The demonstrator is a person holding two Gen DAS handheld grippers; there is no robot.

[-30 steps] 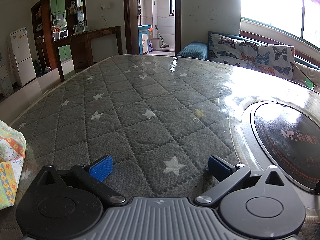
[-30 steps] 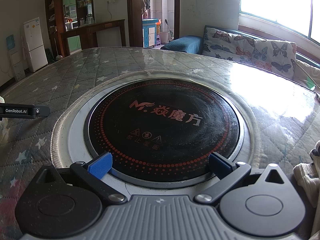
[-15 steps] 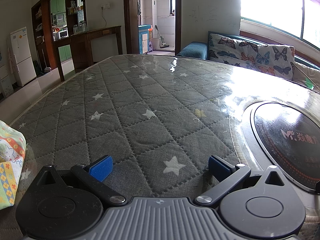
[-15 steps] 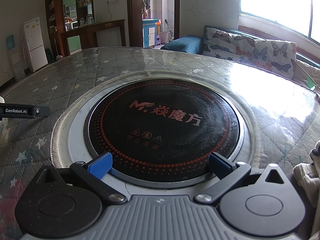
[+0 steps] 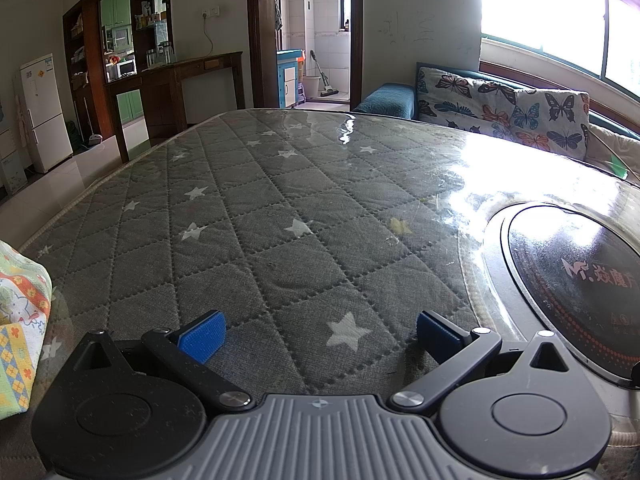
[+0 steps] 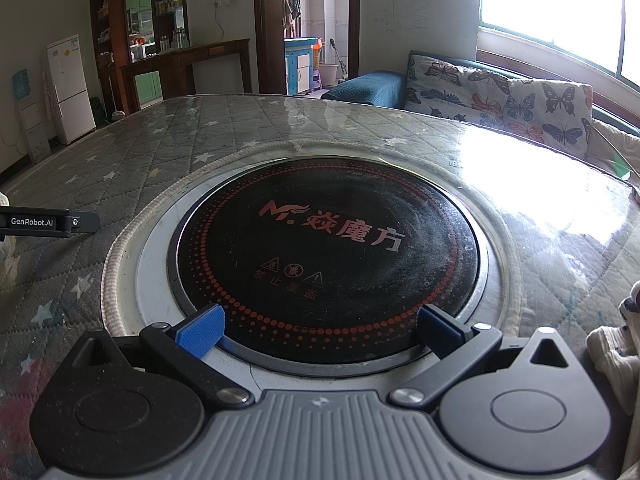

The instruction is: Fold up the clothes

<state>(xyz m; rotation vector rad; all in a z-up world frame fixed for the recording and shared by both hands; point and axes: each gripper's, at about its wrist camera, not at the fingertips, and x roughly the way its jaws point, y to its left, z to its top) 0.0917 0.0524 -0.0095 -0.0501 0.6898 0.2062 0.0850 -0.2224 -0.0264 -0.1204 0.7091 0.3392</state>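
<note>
Nothing's folded yet: your left gripper (image 5: 318, 330) and right gripper (image 6: 318, 330) both gape empty over the bench (image 5: 280, 208); patterned cloth (image 5: 20, 312) sits at its left edge, untouched.

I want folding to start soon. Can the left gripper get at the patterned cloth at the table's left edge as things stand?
Probably yes: the left gripper is open and empty, and nothing lies between it and the patterned cloth to its left.

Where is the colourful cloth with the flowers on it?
In the left wrist view, the colourful flowered cloth lies at the far left edge on the grey star-quilted table cover, beside the open left gripper.
</note>
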